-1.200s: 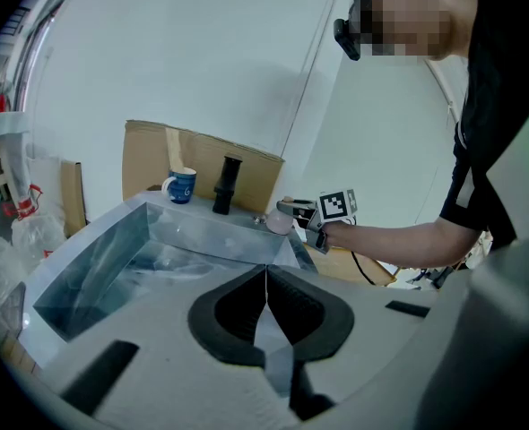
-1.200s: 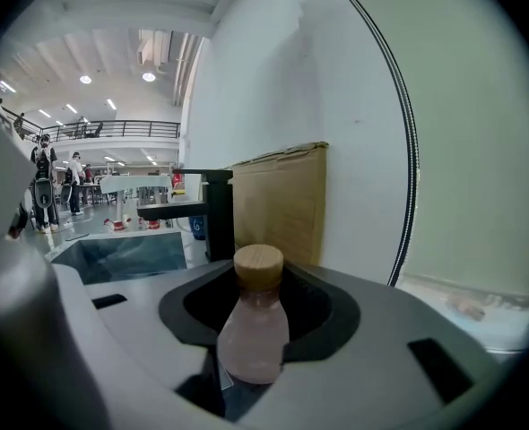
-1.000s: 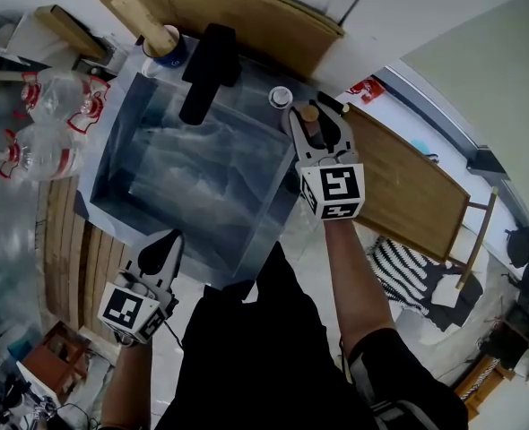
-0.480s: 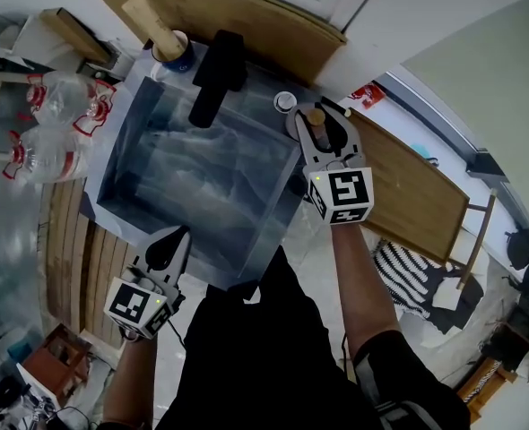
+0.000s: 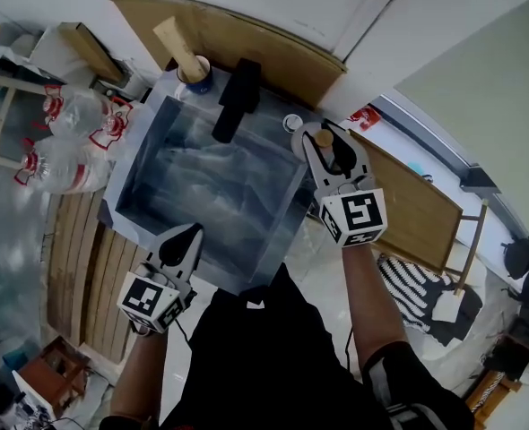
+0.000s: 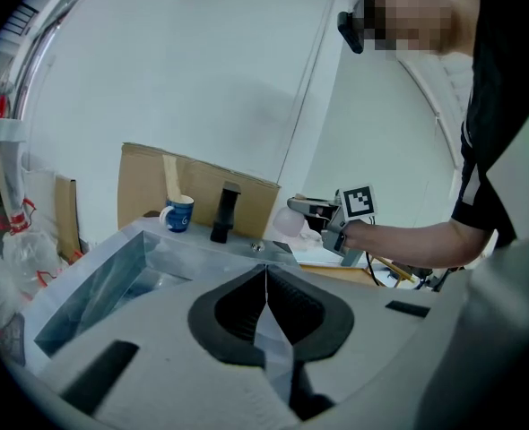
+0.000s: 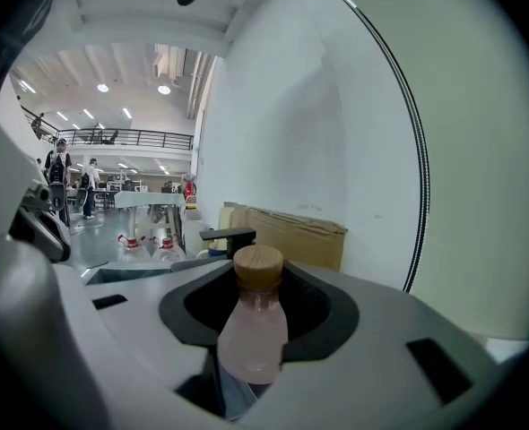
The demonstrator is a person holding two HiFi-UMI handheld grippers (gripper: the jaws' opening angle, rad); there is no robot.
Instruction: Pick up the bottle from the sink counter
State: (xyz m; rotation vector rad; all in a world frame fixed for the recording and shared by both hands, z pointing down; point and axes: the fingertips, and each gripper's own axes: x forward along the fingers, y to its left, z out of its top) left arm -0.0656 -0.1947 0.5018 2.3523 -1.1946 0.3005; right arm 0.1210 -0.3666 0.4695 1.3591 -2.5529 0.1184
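A pale pink bottle (image 7: 250, 328) with a round wooden cap stands upright between the jaws of my right gripper (image 7: 247, 339), which is shut on its body. In the head view the right gripper (image 5: 323, 134) holds the bottle (image 5: 329, 145) over the counter at the sink's far right corner. The left gripper view shows the same bottle (image 6: 288, 223) held in the air beyond the sink. My left gripper (image 5: 192, 232) hangs at the near edge of the steel sink (image 5: 289, 225), its jaws shut with nothing in them (image 6: 266, 274).
A black faucet (image 5: 235, 99) and a blue mug (image 5: 198, 71) stand behind the basin, before a cardboard sheet (image 5: 247, 34). A small round fitting (image 5: 291, 122) lies near the bottle. Large water bottles (image 5: 67, 141) stand at the left, a wooden board (image 5: 417, 209) at the right.
The head view has shifted down and right across the sink. My right gripper keeps its hold on the bottle near the same corner. My left gripper stays shut at the near edge.
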